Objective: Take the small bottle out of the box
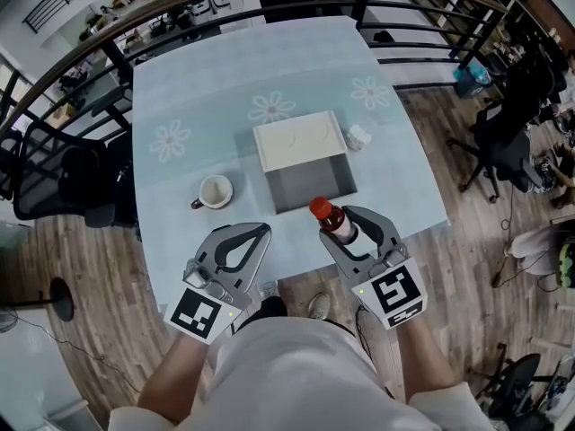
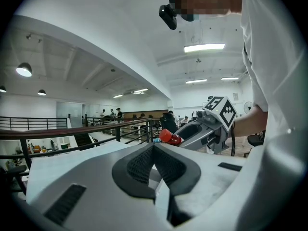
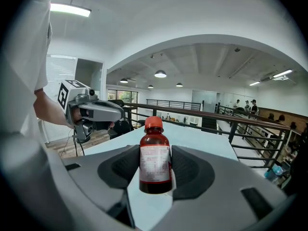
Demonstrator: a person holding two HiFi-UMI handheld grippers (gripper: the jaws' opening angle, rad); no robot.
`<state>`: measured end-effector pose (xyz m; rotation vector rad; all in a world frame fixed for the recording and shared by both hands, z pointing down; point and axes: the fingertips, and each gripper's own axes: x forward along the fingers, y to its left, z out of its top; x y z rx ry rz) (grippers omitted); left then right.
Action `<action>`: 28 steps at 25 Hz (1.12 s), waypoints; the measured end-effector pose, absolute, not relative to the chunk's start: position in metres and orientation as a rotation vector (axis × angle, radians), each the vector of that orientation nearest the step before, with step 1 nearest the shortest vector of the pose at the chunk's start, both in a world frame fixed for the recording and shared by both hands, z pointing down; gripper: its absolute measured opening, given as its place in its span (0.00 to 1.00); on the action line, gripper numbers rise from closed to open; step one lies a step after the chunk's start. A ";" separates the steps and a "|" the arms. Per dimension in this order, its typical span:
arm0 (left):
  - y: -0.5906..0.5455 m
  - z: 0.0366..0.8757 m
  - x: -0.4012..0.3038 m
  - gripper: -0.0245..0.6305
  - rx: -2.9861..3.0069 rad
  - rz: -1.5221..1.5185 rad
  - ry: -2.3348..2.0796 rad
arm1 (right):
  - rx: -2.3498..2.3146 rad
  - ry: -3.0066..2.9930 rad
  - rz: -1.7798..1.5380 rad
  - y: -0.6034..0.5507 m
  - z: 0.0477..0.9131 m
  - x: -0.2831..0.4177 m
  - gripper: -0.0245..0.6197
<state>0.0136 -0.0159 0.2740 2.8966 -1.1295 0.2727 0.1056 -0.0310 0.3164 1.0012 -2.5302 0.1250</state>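
Pale flower-print bench (image 1: 180,97) beside black railing, wood floor all round. Seemingly out of the grey box (image 1: 310,187) already: holding the small bottle (image 3: 155,160) upright, pinched in the right claw (image 1: 346,224), near the front edge (left claw (image 1: 260,230) pressed together, empty). Probably left only to set down on bare bench and release

Right gripper (image 1: 345,227) grips small bottle (image 1: 326,213) near box (image 1: 308,188).
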 end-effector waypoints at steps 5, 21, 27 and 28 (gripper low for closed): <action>-0.021 0.274 0.015 0.05 2.885 0.264 -1.131 | 1.010 -2.526 0.141 -0.033 0.316 0.108 0.38; -0.026 0.274 0.012 0.05 2.888 0.250 -1.126 | 1.029 -2.508 0.177 -0.037 0.324 0.107 0.38; -0.023 0.273 0.012 0.05 2.889 0.244 -1.119 | 1.030 -2.501 0.184 -0.036 0.327 0.107 0.38; -0.023 0.273 0.012 0.05 2.890 0.245 -1.119 | 1.030 -2.500 0.184 -0.036 0.326 0.107 0.38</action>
